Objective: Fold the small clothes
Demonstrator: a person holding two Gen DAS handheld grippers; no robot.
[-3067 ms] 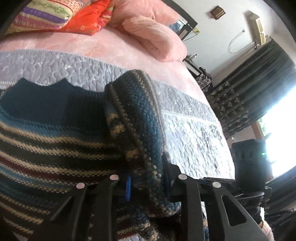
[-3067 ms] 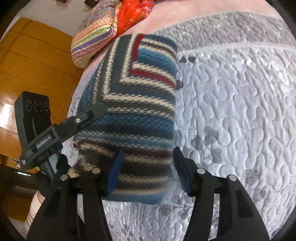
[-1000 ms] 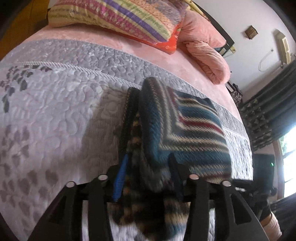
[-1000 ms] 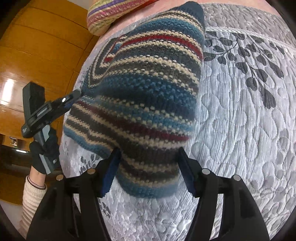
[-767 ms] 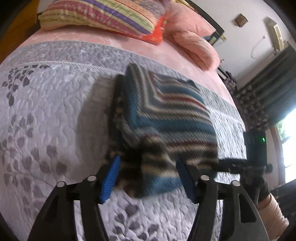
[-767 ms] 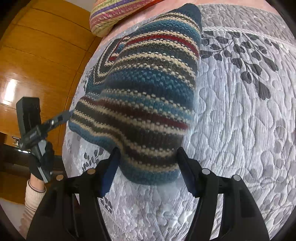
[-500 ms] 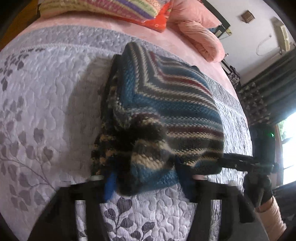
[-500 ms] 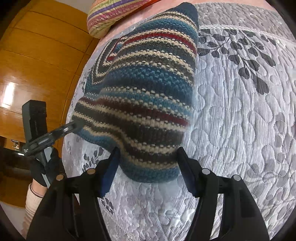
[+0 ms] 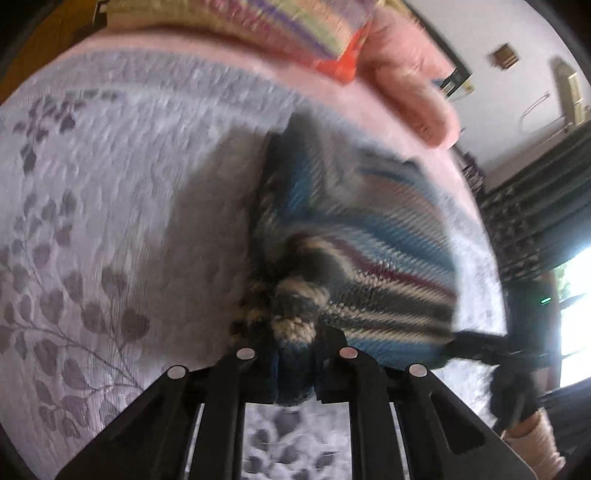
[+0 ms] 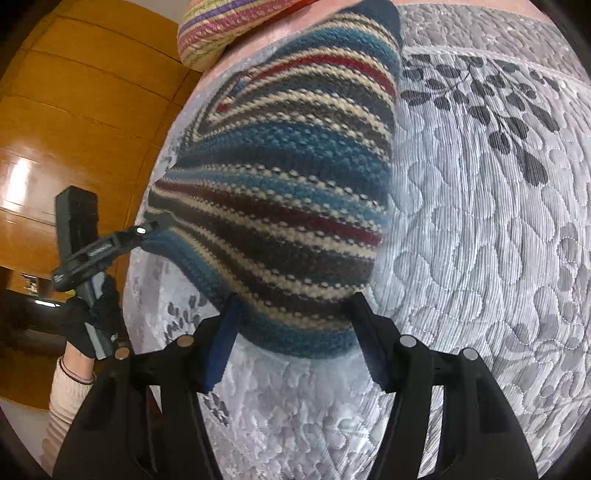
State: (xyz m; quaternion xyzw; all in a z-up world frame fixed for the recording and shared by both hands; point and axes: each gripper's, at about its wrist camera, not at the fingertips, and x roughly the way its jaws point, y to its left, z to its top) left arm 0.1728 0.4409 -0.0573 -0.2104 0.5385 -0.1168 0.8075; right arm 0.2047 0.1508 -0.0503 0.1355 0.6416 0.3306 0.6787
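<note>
- Lying folded into a thick bundle on a grey quilted bedspread (image 10: 480, 240), a striped knit sweater (image 10: 288, 192) is showing bands of blue, cream, dark grey and red.
- Sitting toward the head end of the bedspread, the sweater is reaching almost to the pink sheet (image 9: 258, 81) beyond the quilt's upper edge.
- Pinching one bunched near corner of the sweater, the left gripper (image 9: 293, 354) is holding its two black jaws tight against a wad of knit; this view is blurred.
- Hovering at the other near edge of the bundle, the right gripper (image 10: 291, 332) is holding its jaws wide apart, one on each side of the sweater's rounded fold. Whether they are touching the knit cannot be told.
- Showing in the right wrist view, a gloved hand (image 10: 86, 321) with a cream sleeve is holding the left gripper's handle at the bedspread's left edge.
- Resting past the sweater at the head of the bed are a multicoloured striped pillow (image 10: 229, 22) and a pink pillow (image 9: 410, 92).
- Standing beside the bed is a wooden panelled wall (image 10: 74, 110), and dark curtains (image 9: 535, 221) are hanging on the opposite side.
</note>
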